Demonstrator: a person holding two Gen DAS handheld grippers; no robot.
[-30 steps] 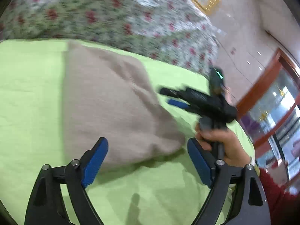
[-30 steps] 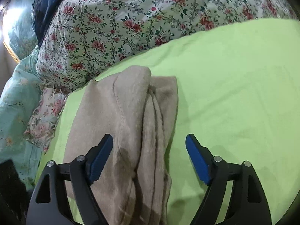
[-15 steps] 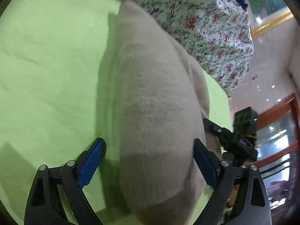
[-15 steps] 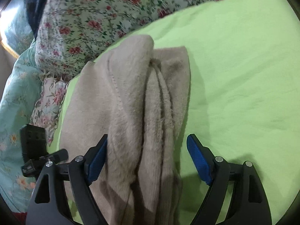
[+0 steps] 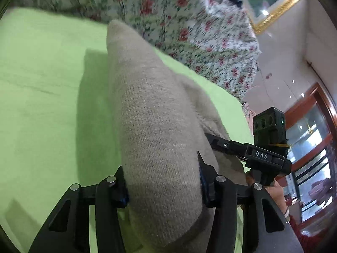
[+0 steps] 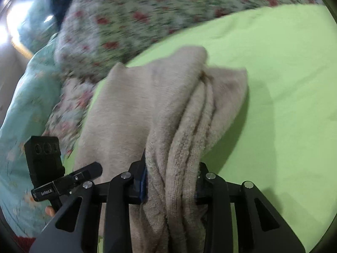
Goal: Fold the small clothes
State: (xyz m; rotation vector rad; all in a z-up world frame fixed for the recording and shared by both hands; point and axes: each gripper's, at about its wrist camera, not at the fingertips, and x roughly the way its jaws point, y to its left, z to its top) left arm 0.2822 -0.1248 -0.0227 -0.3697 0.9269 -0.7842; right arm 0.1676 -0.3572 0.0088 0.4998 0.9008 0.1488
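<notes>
Left wrist view records a lime-green sheet (image 5: 42, 97) covering the bed surface across the left and near parts of the scene, with a floral quilt (image 5: 189, 27) bunched along the far edge and a gold-framed picture (image 5: 273, 2) on the wall beyond it at far right. The same sheet (image 6: 284, 73) fills the right side of the right wrist view, the same quilt (image 6: 130, 21) lies along the far side, and a pale teal floral cloth (image 6: 27, 97) sits at far left. A beige knitted garment (image 5: 155, 130), folded into a thick bundle, lies on the sheet near its right edge and runs from the near foreground toward the quilt. The left gripper (image 5: 163, 186) is clamped on the near end of this bundle, both blue-padded fingers pressed into the fabric with no gap showing. In the right wrist view the garment (image 6: 168, 109) shows 3 or 4 stacked layers along its right edge, and the right gripper (image 6: 170, 181) is closed on those layered edges at the near end, fabric bulging between the fingers. Each view shows the opposite gripper beside the garment: right unit (image 5: 252, 154) at right, left unit (image 6: 63, 181) at near left, both partly hidden by cloth. Background detail is motion-blurred in both views.
</notes>
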